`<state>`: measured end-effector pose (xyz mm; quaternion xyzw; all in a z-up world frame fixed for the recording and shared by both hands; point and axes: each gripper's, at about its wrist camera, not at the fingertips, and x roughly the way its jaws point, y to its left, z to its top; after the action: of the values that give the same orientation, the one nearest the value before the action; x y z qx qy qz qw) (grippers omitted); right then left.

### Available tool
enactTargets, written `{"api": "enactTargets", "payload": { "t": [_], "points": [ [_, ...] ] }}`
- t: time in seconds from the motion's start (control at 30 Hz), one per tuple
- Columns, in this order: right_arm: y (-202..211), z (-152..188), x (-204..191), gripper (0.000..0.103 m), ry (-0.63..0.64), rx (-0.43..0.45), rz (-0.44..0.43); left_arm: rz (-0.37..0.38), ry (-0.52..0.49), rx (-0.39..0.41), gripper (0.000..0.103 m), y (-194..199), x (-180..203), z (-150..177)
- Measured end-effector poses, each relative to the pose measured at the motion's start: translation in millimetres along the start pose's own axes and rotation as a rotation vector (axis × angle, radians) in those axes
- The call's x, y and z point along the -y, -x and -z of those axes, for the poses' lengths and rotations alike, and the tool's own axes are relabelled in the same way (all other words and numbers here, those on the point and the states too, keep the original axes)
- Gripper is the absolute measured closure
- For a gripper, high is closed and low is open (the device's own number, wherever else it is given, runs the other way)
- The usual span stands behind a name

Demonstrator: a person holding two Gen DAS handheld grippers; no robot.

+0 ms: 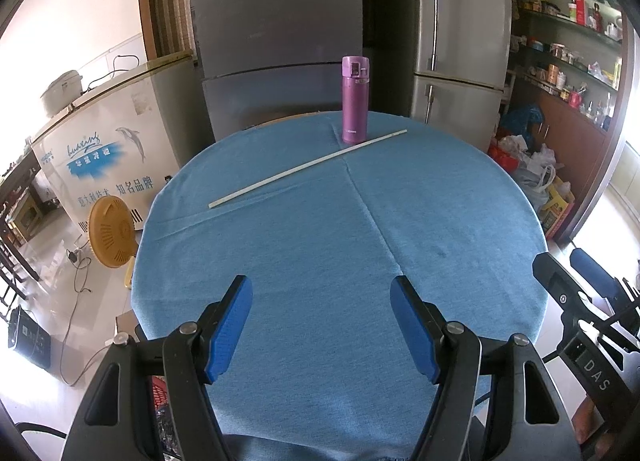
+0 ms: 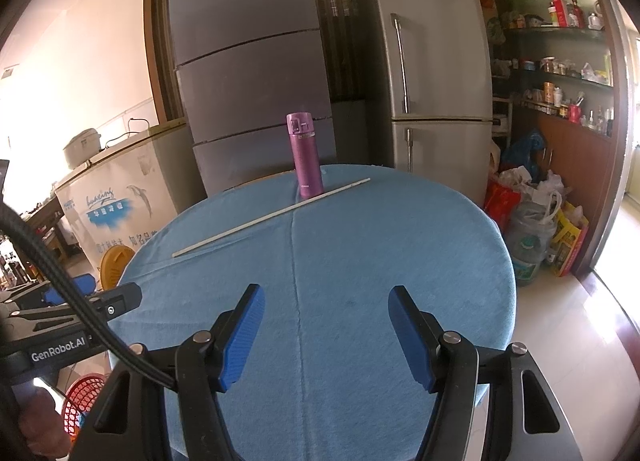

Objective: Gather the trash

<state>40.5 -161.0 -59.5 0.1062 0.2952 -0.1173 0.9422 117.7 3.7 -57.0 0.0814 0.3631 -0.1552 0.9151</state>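
A long thin white stick [image 1: 308, 168] [image 2: 271, 216] lies diagonally across the far half of the round table with the blue cloth [image 1: 460, 201] [image 2: 420, 245]. Its right end rests just in front of an upright purple flask [image 1: 354, 99] [image 2: 305, 155]. My left gripper [image 1: 321, 303] hovers open over the near part of the table, nothing between its blue pads. My right gripper [image 2: 327, 311] is likewise open and empty, to the right of the left one. Both are well short of the stick.
Grey cabinets and a fridge [image 1: 460, 33] stand behind the table. A white chest freezer [image 1: 108, 145] and a yellow fan [image 1: 112, 231] are at left. Bags [image 2: 532, 221] lie on the floor at right below shelves. A red basket [image 2: 82, 401] sits near the floor at left.
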Motion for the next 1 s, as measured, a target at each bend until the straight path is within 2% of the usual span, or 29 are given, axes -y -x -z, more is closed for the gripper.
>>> {"api": "enactTargets", "payload": {
  "t": [1.0],
  "points": [
    [-18,6,-3,0.035,-0.005,-0.047,-0.010,-0.005,0.009,-0.024,0.031,-12,-4,0]
  ]
}}
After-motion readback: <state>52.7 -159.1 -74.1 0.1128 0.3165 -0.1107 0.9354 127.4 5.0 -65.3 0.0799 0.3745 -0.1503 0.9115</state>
